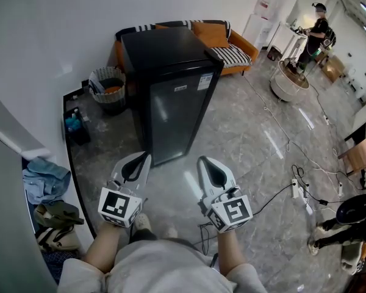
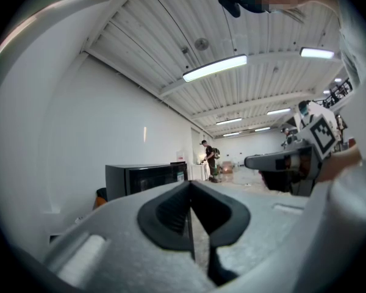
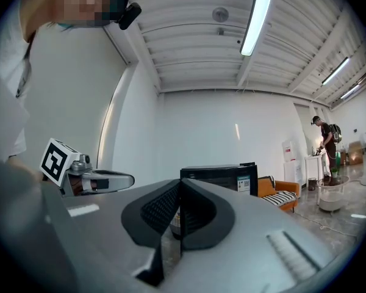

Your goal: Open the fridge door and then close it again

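Observation:
A black fridge (image 1: pixel 171 96) with a dark glass door stands shut a step ahead on the marble floor. It also shows in the distance as the fridge (image 2: pixel 146 177) in the left gripper view and the fridge (image 3: pixel 222 177) in the right gripper view. My left gripper (image 1: pixel 141 158) and right gripper (image 1: pixel 205 162) are held side by side, level, short of the door and apart from it. Both point at the fridge. The left gripper (image 2: pixel 190 191) has its pads together with nothing between them. So does the right gripper (image 3: pixel 179 188).
An orange sofa (image 1: pixel 229 41) stands behind the fridge and a wire basket (image 1: pixel 108 82) to its left. A black crate (image 1: pixel 77 124), clothes and bags (image 1: pixel 47 182) lie along the left wall. Cables and a power strip (image 1: pixel 296 190) cross the floor at right. A person (image 1: pixel 315 34) stands far off.

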Demonstrator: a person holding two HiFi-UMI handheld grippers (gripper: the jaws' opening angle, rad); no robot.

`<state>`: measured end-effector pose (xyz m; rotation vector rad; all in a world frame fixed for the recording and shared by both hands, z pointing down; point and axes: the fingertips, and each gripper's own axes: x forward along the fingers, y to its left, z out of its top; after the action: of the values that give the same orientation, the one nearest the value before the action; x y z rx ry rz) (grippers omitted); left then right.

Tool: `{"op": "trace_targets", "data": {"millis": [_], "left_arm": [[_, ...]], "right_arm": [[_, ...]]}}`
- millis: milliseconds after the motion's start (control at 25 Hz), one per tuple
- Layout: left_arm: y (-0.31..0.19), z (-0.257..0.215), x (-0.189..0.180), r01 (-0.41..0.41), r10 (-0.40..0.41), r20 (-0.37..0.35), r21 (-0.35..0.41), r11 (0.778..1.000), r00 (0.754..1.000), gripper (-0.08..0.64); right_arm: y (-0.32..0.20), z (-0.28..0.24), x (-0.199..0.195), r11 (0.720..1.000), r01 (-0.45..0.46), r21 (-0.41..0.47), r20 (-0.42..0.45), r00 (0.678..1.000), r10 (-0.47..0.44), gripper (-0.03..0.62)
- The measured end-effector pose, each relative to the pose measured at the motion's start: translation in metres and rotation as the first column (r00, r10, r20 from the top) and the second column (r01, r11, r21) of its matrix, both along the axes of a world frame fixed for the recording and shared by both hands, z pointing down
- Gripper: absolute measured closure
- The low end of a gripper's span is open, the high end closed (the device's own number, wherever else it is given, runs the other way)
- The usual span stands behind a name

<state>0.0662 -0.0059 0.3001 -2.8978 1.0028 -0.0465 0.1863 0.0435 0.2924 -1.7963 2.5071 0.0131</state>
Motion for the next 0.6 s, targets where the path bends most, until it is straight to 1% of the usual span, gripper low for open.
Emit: {"op": "trace_targets", "data": {"millis": [320, 600], "left_arm": [[0.012, -0.004, 0.007, 0.001, -0.001, -0.002, 0.004, 1.000, 1.000, 0.558], [0.014, -0.004, 0.002, 0.015, -0.015, -0.005, 0.002, 1.000, 1.000, 0.558]], "right_arm": [[0.010, -0.008, 0.003, 1.000, 0.005, 0.021, 0.016, 1.000, -0.005, 0.594], [0.013, -0.010, -0.003, 0.999, 0.019, 0.031, 0.033, 0.999, -0.020, 0.594]]}}
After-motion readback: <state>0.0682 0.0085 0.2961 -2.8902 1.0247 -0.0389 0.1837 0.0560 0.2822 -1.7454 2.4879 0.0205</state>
